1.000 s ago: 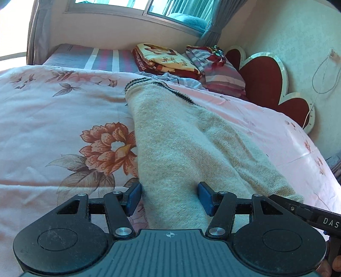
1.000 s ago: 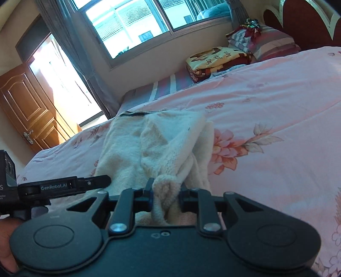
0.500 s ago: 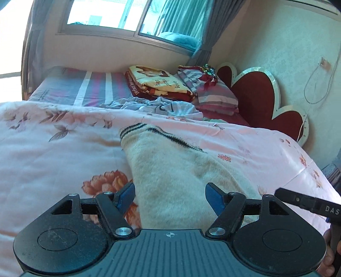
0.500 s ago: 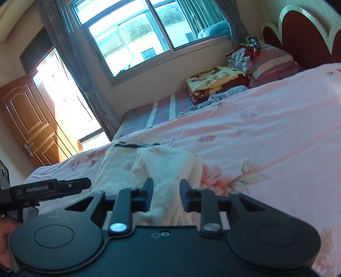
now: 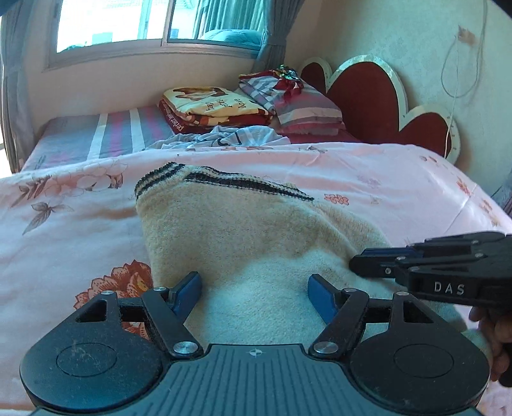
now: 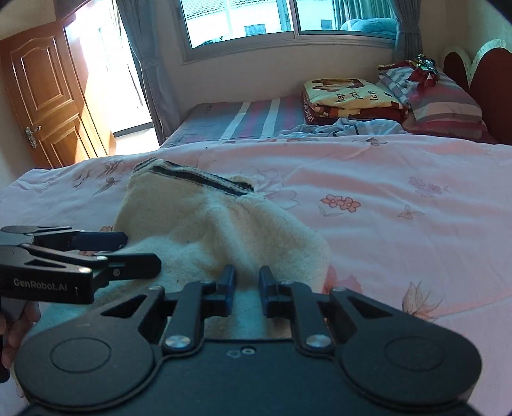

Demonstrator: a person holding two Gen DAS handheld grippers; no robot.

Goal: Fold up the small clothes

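Cream fleece garment (image 5: 256, 243) lies on the pink floral bedspread (image 5: 384, 179), folded lengthwise into a long band. Its dark-striped knit hem (image 5: 224, 180) sits at the far end, pointing toward the headboard side of the bed; the near end runs under both claws.

Left claw (image 5: 254, 294): jaws wide, blue pads (image 5: 188, 289) standing apart over the near end of the garment. Fleece shows between them, but the pads do not press on it. Jaws have been opening in the last second.

Right claw (image 6: 246, 286): jaws narrow, with a small gap between the 2 pads. Cream fabric shows in and behind that gap; no fold is pinched. Jaws have just been closing. In the left wrist view this claw enters from the right, fingers just above the garment's right edge.

A hand (image 5: 494, 332) shows at the right edge of the left wrist view, on the right claw's grip.

Background: folded blankets (image 5: 211, 108) and striped pillows (image 5: 304, 108) beside a red heart-shaped headboard (image 5: 368, 99); window (image 6: 288, 19); wooden door (image 6: 41, 96).
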